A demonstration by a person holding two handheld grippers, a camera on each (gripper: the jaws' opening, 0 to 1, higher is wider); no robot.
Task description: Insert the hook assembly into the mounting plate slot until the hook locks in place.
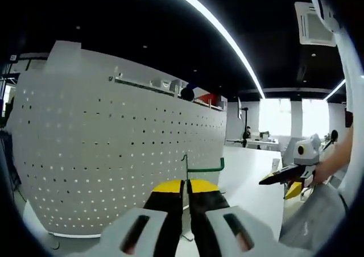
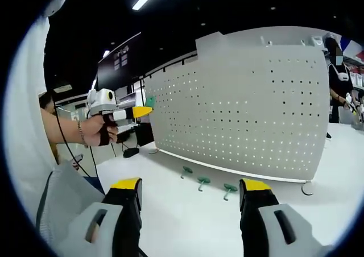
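In the left gripper view my left hand-held gripper (image 1: 185,191) has its jaws nearly shut on a green hook (image 1: 200,167). I see only its thin wire stem and a bar sticking right; the part between the jaws is hidden. The hook sits just in front of the white pegboard plate (image 1: 114,154), and I cannot tell if it touches a slot. The plate's lower edge is cut off by my own jaws.

In the right gripper view my right hand-held gripper (image 2: 190,191) is wide open and holds nothing. Three spare green hooks (image 2: 205,183) lie in a row on the white surface (image 2: 187,223), near the plate's bottom edge, too small to make out their shape. The left gripper shows at far left there, held by a hand (image 2: 99,133), a green bit at its tip, close to the plate's left edge.

A round white foot (image 2: 307,189) sits at the plate's lower right corner. A black cable (image 2: 132,152) lies on the surface by the plate's left end. A person (image 2: 340,78) stands behind the plate's right edge, partly hidden. Shelf clutter (image 1: 187,92) above the plate is blurred.
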